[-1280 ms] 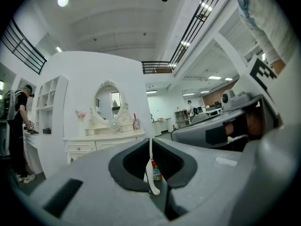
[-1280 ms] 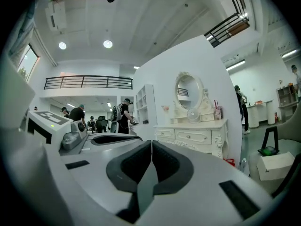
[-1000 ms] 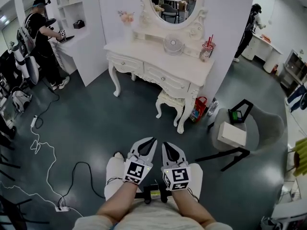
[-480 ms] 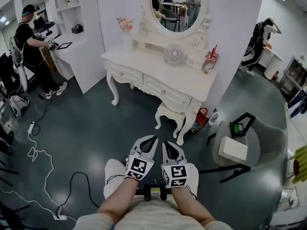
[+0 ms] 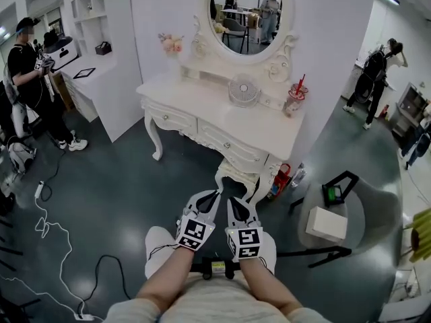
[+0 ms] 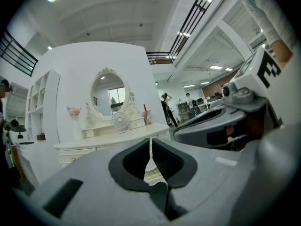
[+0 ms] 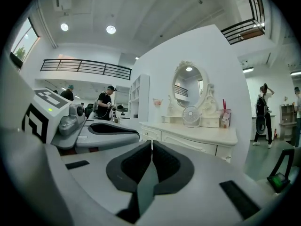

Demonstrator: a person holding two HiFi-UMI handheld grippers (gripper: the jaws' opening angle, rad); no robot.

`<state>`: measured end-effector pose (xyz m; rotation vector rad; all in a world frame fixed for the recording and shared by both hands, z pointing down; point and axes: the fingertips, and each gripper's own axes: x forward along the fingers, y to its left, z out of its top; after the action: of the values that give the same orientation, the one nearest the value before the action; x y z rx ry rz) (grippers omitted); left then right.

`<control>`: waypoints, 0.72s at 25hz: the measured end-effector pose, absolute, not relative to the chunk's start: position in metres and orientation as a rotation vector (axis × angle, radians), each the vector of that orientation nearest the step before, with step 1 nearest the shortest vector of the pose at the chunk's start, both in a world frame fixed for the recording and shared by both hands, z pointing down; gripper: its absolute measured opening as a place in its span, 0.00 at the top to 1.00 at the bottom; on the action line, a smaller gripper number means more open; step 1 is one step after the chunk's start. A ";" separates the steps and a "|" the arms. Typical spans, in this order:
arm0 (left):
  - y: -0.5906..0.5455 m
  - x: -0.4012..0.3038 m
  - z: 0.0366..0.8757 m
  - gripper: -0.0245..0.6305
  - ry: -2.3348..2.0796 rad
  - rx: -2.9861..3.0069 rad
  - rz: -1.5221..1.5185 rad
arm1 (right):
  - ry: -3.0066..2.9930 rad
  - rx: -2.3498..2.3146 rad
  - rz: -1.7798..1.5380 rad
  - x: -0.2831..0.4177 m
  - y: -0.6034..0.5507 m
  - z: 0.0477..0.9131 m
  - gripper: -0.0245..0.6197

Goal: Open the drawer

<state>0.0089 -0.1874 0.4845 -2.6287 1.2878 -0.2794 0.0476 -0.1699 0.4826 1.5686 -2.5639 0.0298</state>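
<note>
A white dressing table [image 5: 262, 130] with an oval mirror stands against a white wall ahead of me. Its front holds a left drawer [image 5: 174, 119] and a middle drawer [image 5: 225, 143], both closed, each with small knobs. My left gripper [image 5: 214, 195] and right gripper [image 5: 231, 201] are held side by side low in the head view, well short of the table and touching nothing. Both have their jaws shut with nothing between them. The table also shows in the left gripper view [image 6: 110, 142] and the right gripper view [image 7: 193, 134].
A small white stool [image 5: 237, 177] is tucked under the table. On top stand a fan [image 5: 243, 90], a red-strawed cup [image 5: 293, 99] and a flower vase [image 5: 172, 44]. A grey chair [image 5: 367, 207] holding a white box is at right. Cables [image 5: 47, 234] trail at left. People stand around.
The view has advanced toward the dressing table, which now looks larger and nearer. Both grippers stay shut and side by side. The people at the sides have shifted.
</note>
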 end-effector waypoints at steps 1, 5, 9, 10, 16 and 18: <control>-0.194 0.009 0.487 0.92 1.285 -2.633 -0.286 | -2.561 1.570 0.027 0.048 -0.176 0.482 0.95; -0.215 0.011 0.494 0.92 1.276 -2.638 -0.311 | -2.548 1.569 0.008 0.047 -0.196 0.483 0.95; -0.231 0.015 0.492 0.92 1.249 -2.624 -0.328 | -2.537 1.576 -0.010 0.047 -0.213 0.482 0.95; -0.234 0.016 0.493 0.92 1.241 -2.627 -0.329 | -2.533 1.578 -0.015 0.047 -0.216 0.482 0.95; -0.247 0.016 0.489 0.92 1.240 -2.651 -0.288 | -2.554 1.600 0.011 0.051 -0.226 0.480 0.95; -0.251 0.017 0.483 0.92 1.235 -2.643 -0.279 | -2.565 1.615 0.025 0.053 -0.230 0.478 0.95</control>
<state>0.0167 -0.2512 0.4832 -2.6433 1.2347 -0.2788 0.0534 -0.2301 0.4776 1.6149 -2.5648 0.0250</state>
